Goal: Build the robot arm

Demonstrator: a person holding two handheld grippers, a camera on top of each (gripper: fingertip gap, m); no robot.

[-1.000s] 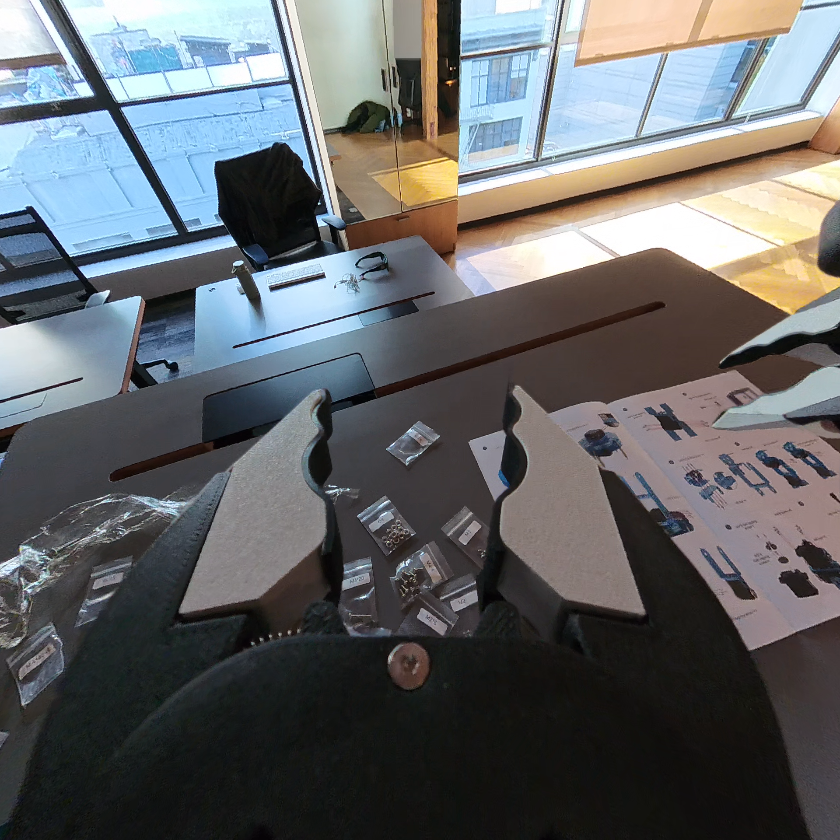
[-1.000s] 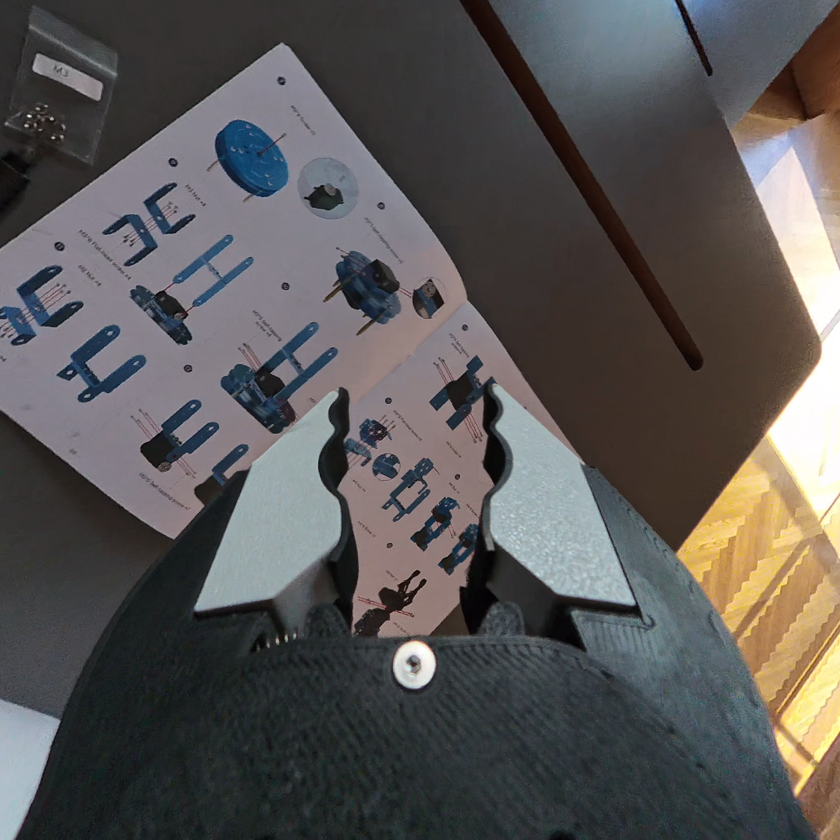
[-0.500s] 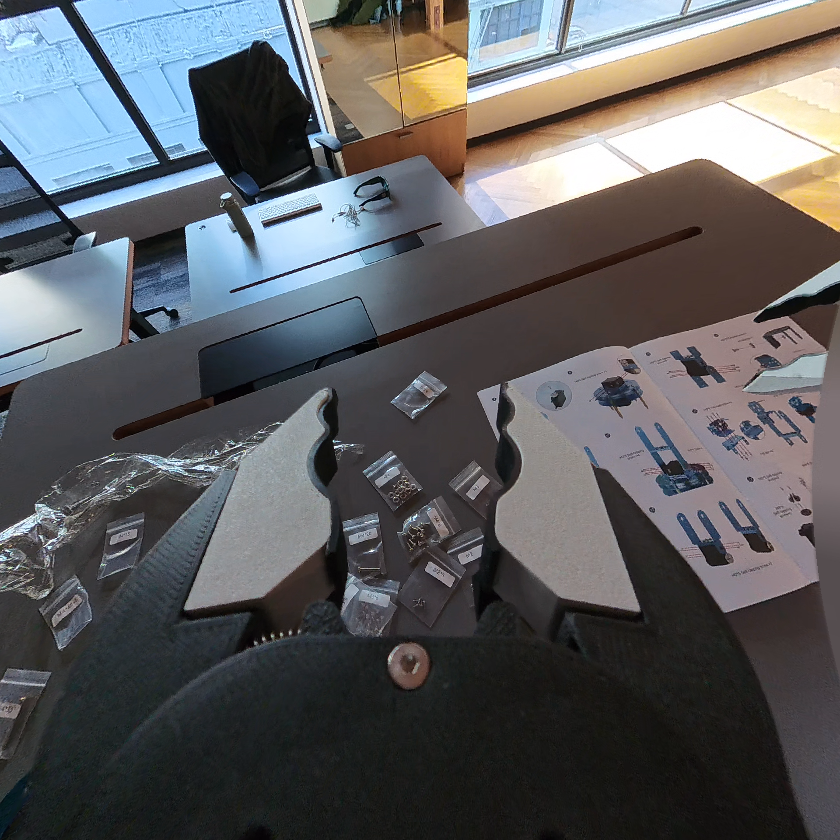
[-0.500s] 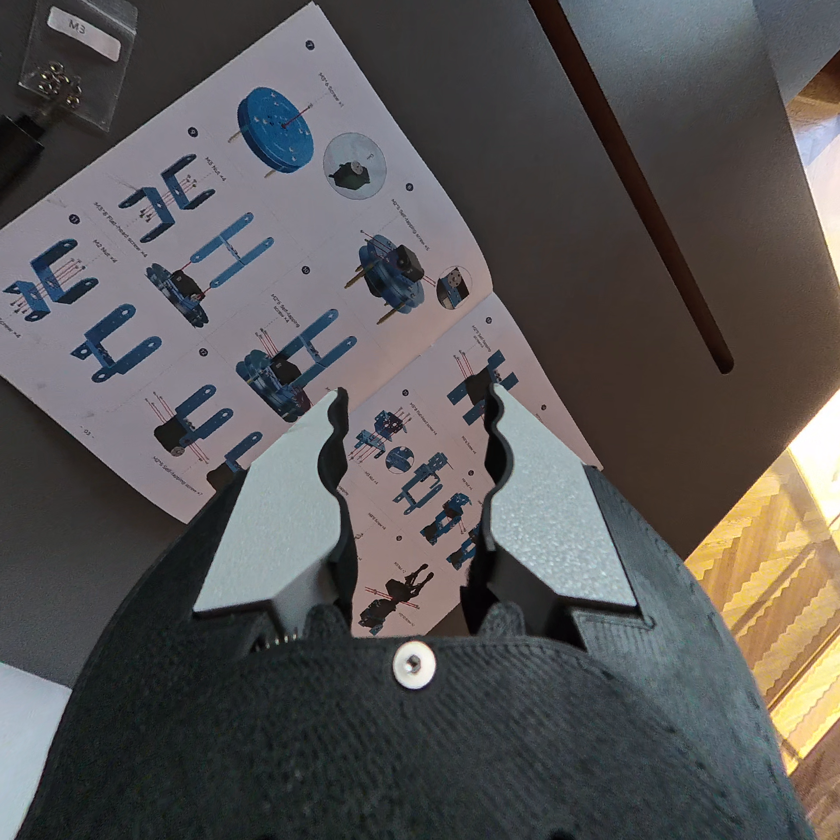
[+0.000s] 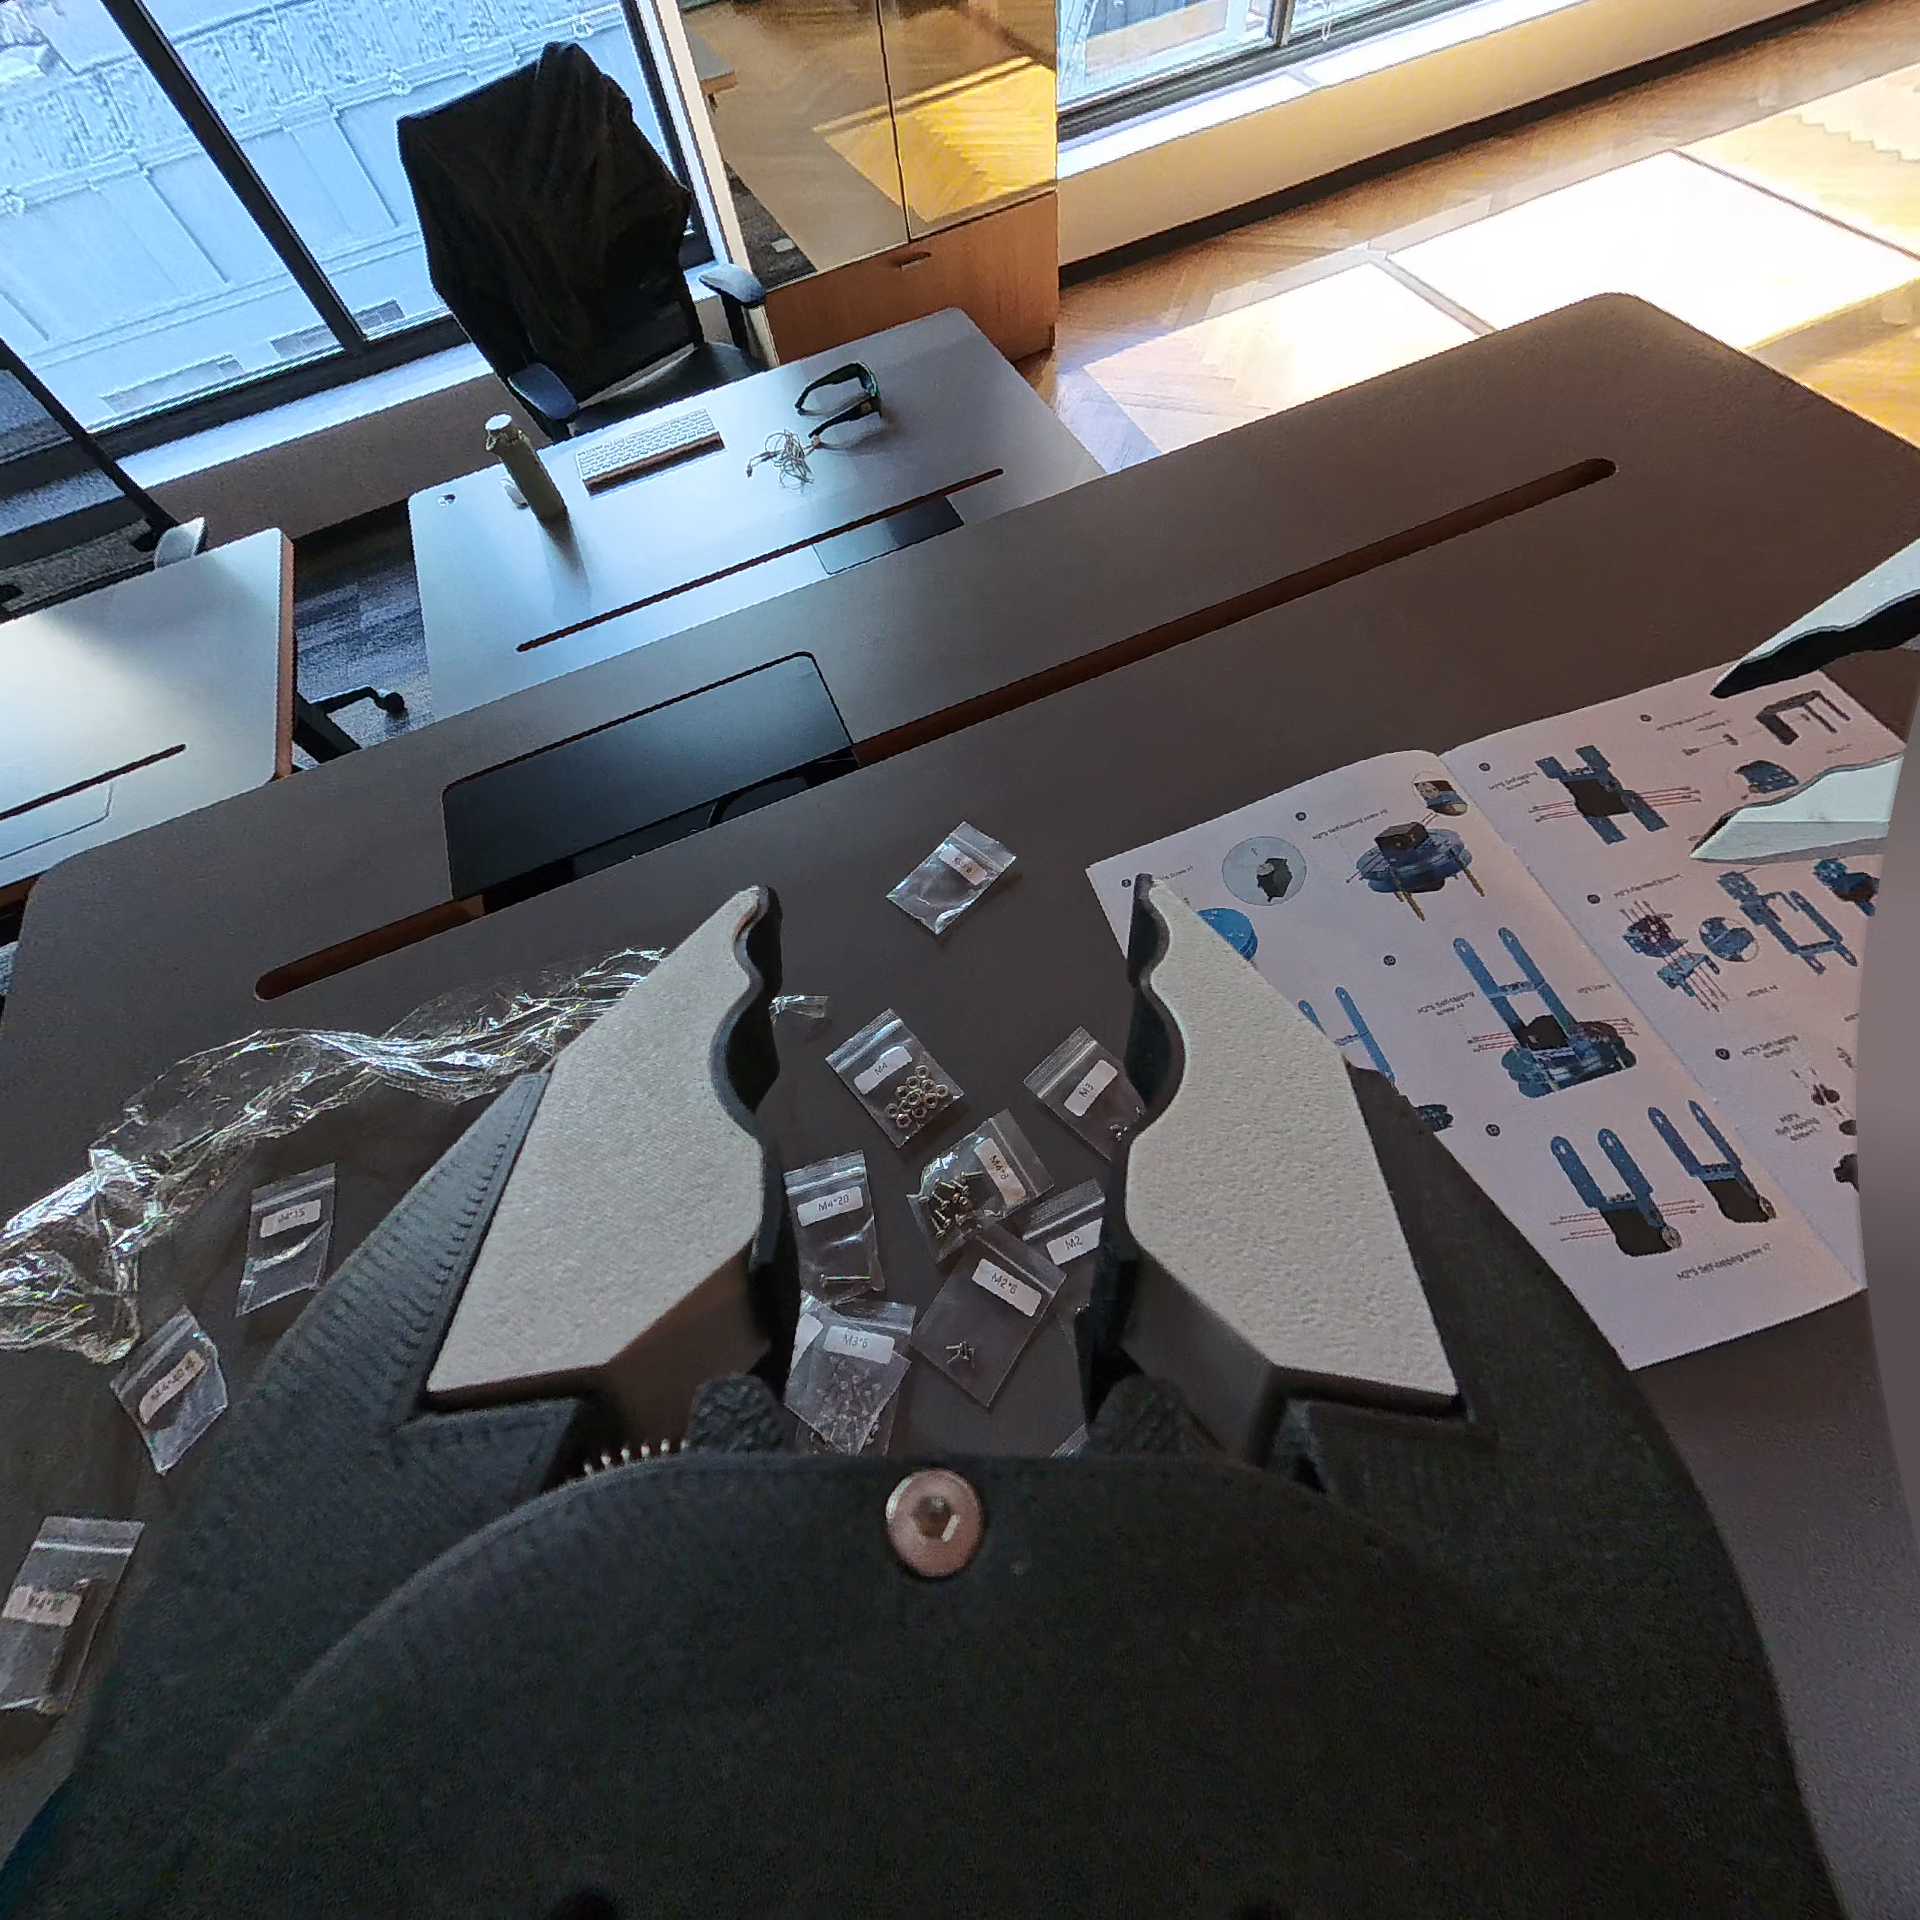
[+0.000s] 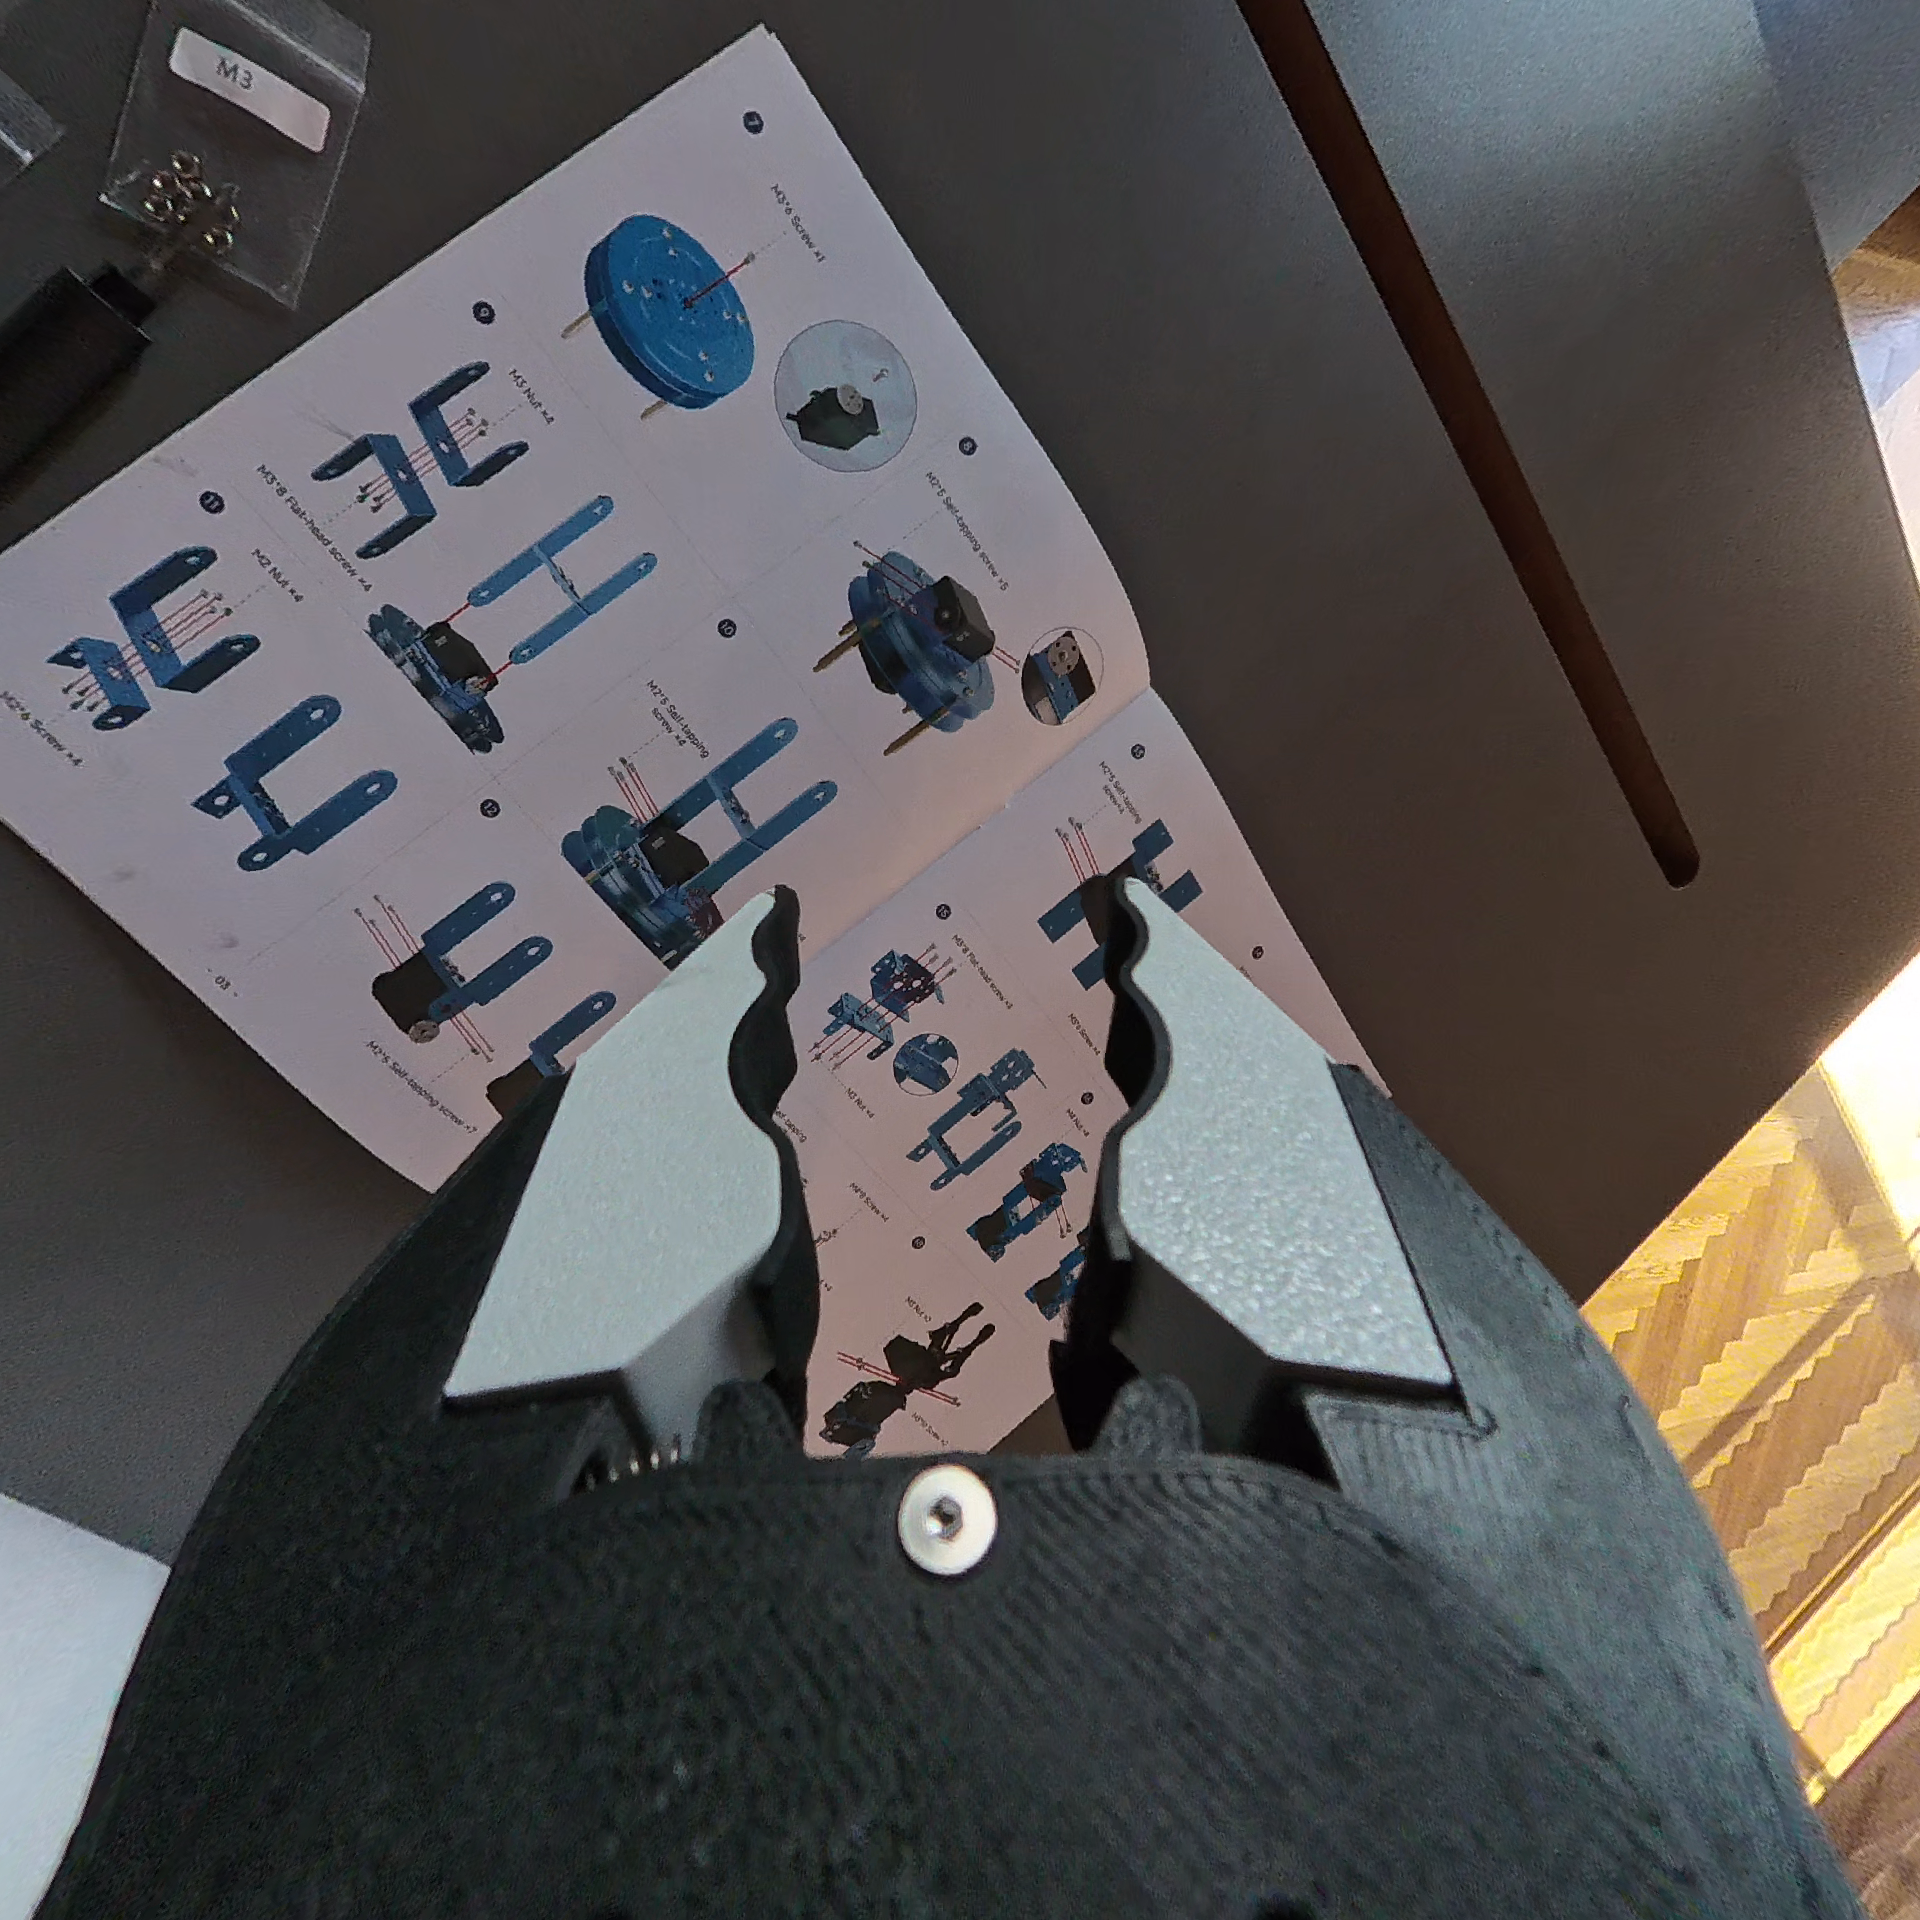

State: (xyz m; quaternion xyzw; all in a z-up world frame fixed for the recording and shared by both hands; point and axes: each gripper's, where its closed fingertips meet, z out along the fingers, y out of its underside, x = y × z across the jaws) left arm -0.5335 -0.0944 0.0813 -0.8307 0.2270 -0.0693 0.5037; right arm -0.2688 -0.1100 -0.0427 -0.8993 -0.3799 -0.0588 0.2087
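My left gripper (image 5: 951,909) is open and empty above a dark desk (image 5: 1195,727). Several small clear bags of screws and nuts (image 5: 906,1081) lie scattered on the desk below and between its fingers. An open instruction booklet (image 5: 1507,1039) with blue part drawings lies to the right. My right gripper (image 6: 951,899) is open and empty, held above the booklet's (image 6: 582,582) right page. The right gripper's fingers (image 5: 1787,842) also show at the right edge of the left wrist view. One clear bag of nuts (image 6: 223,156) lies beyond the booklet's top left corner.
Crumpled clear plastic wrap (image 5: 260,1101) lies at the left, with more small bags (image 5: 281,1236) near it. A cable slot (image 5: 1247,603) runs across the desk. Behind stand other desks and a black office chair (image 5: 561,208). The desk edge (image 6: 1704,1174) drops to wooden floor at the right.
The left wrist view has tilted down and drawn back, so more bags show between the fingers. The right gripper has shifted slightly over the booklet. Both stay open.
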